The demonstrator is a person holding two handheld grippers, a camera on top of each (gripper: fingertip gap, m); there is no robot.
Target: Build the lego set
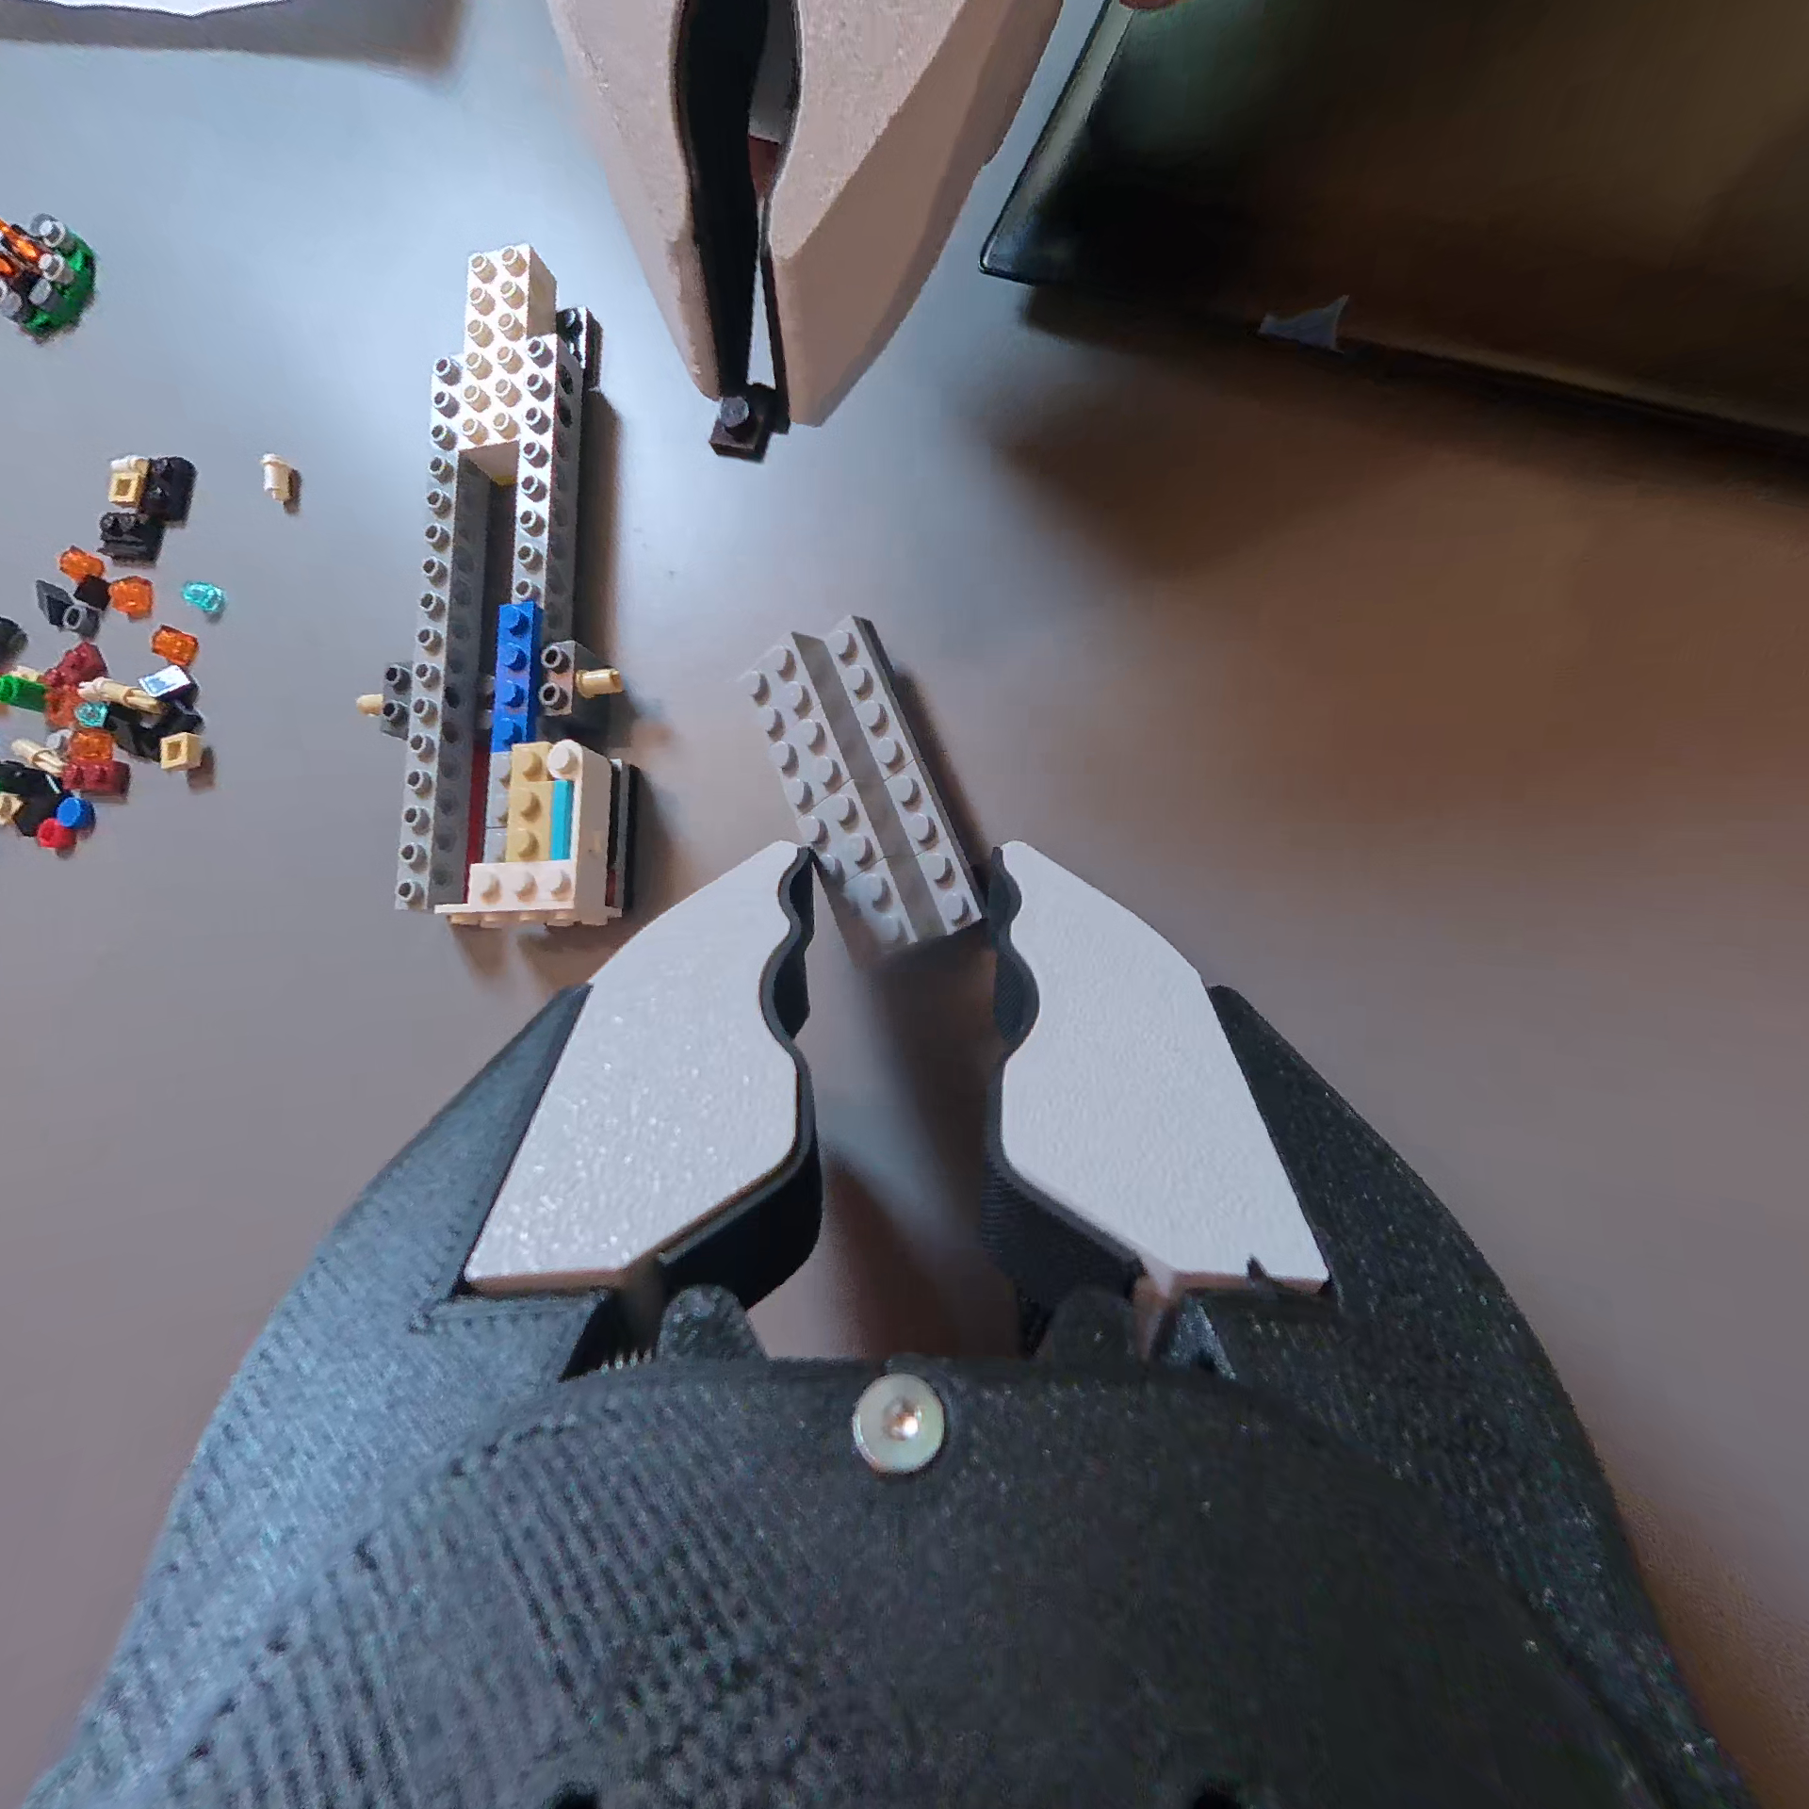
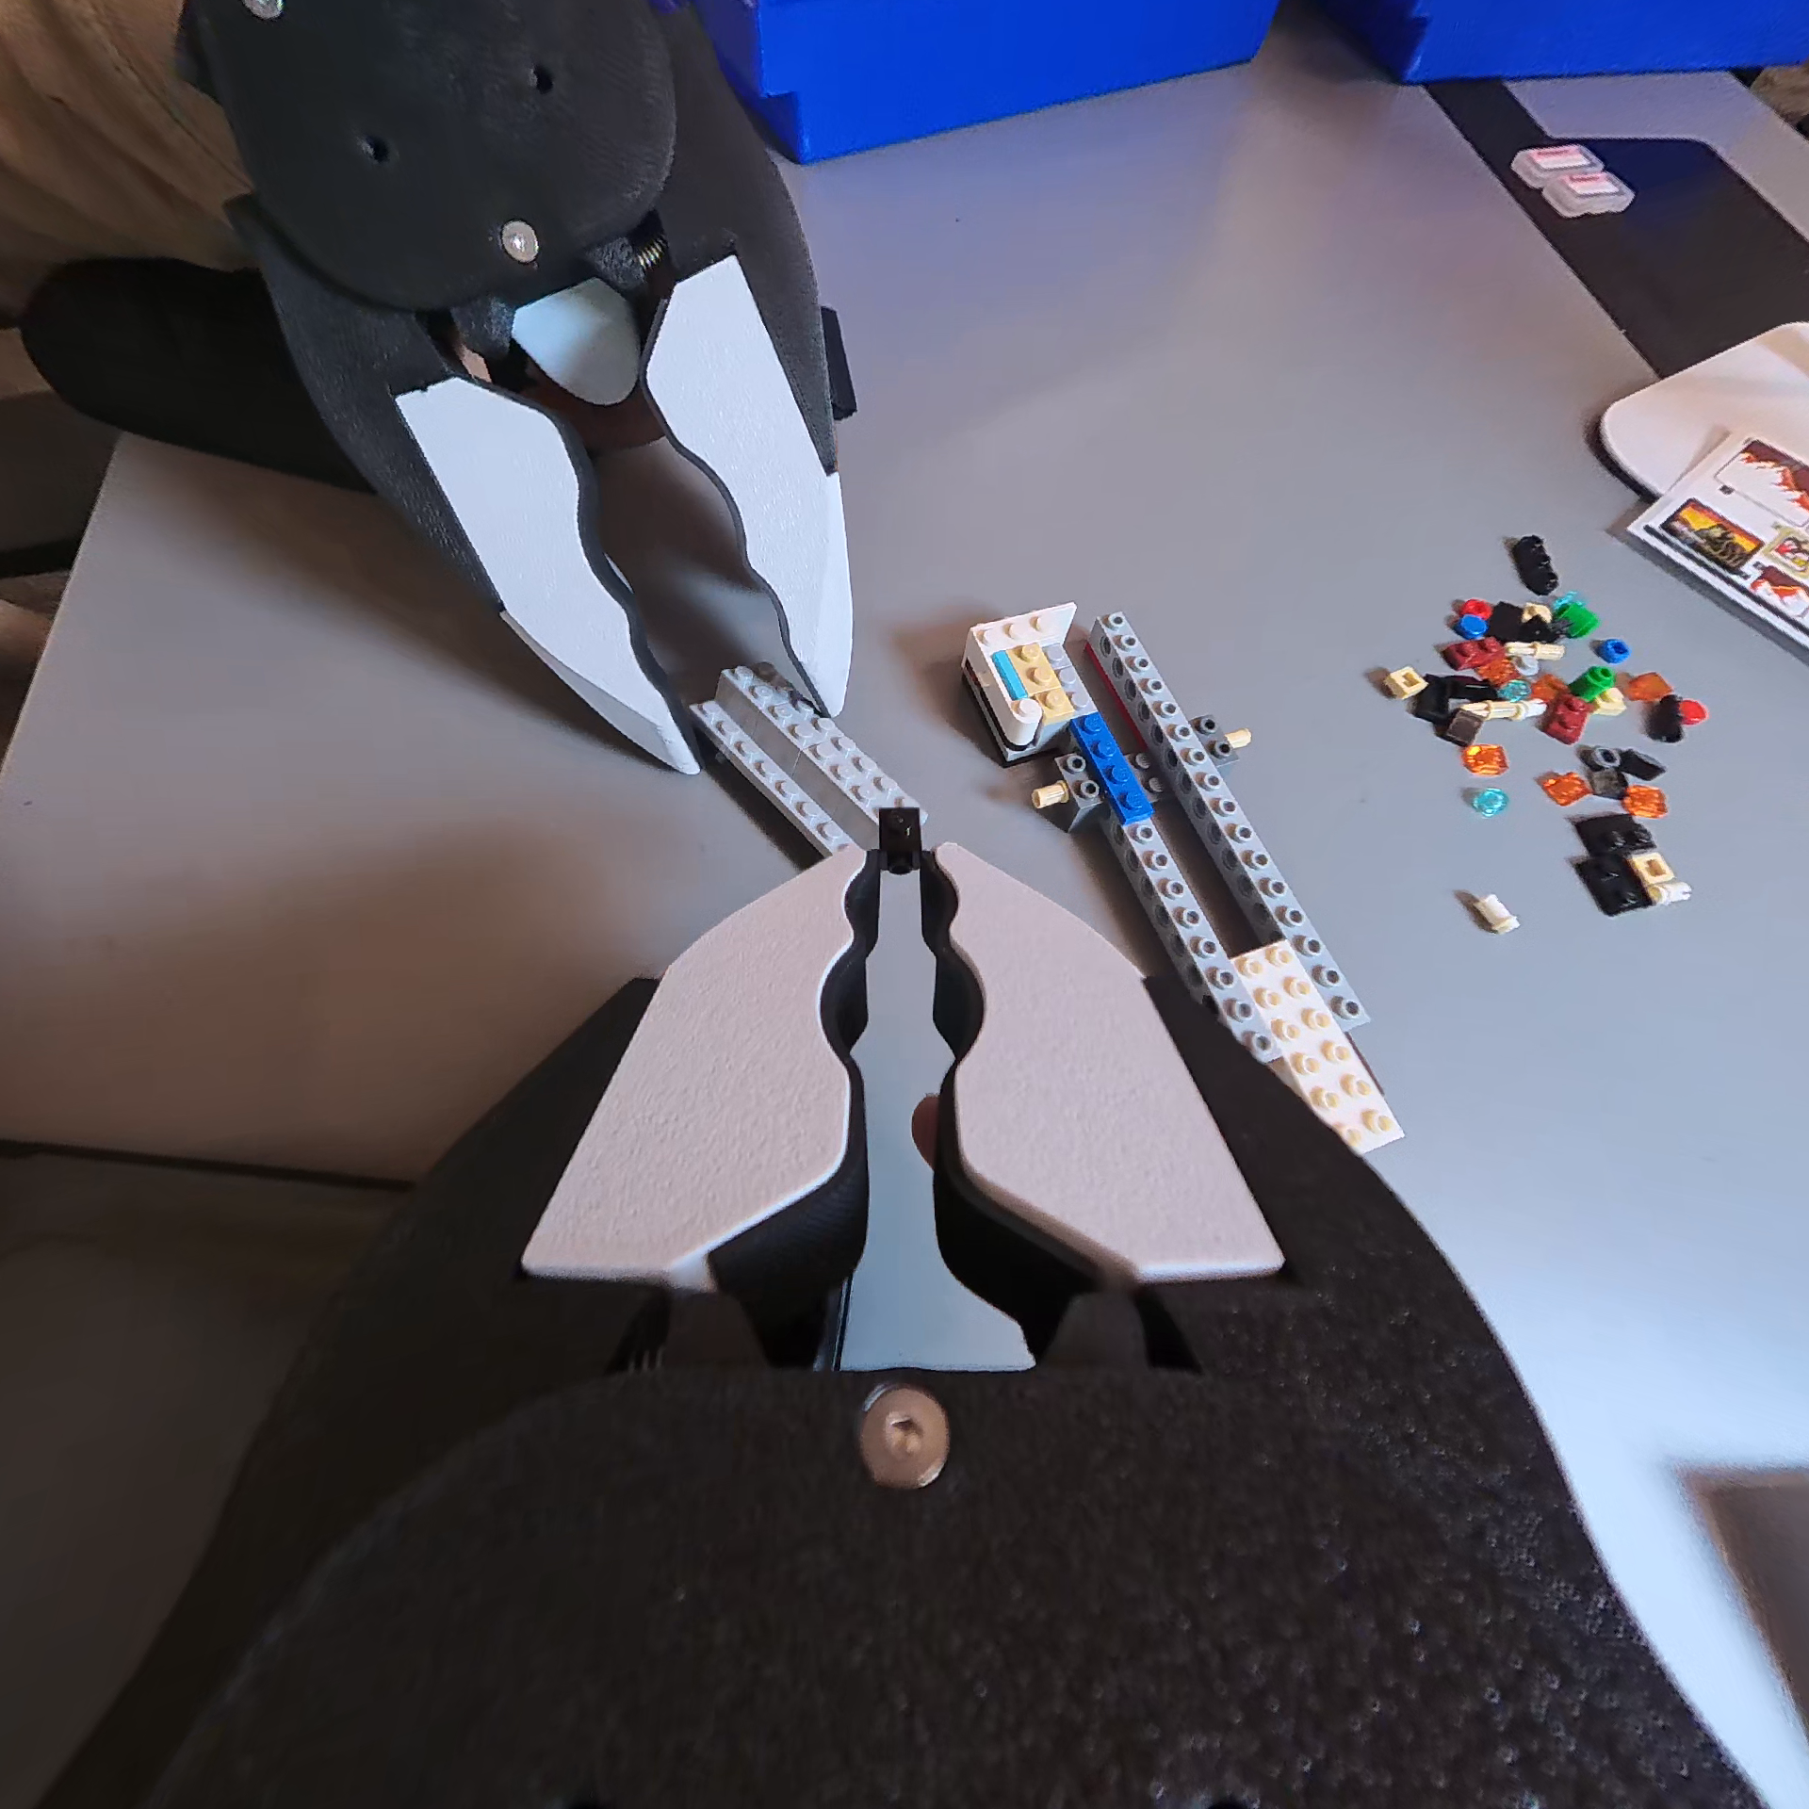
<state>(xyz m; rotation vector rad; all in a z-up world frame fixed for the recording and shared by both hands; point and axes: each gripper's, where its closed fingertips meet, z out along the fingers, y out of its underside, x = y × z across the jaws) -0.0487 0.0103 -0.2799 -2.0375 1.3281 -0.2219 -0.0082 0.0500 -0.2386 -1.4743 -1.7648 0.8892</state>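
A: Our left tool [image 1: 901, 886] stands open, its tips either side of the near end of the grey plate [image 1: 861, 778], which lies flat on the bench [image 1: 1273, 783]. We can't tell whether the tips touch it.

B: Our right tool [image 2: 903, 859] is clamped on a small black piece [image 2: 901, 832], held at the plate's other end [image 2: 812, 764].

A: The plate's long axis runs from one tool toward the other.

B: Beside it lies the long chassis [image 2: 1175, 812], roughly parallel, white cab [image 2: 1023, 675] toward the left tool. Farther out, loose bricks [image 2: 1556, 724] are scattered.
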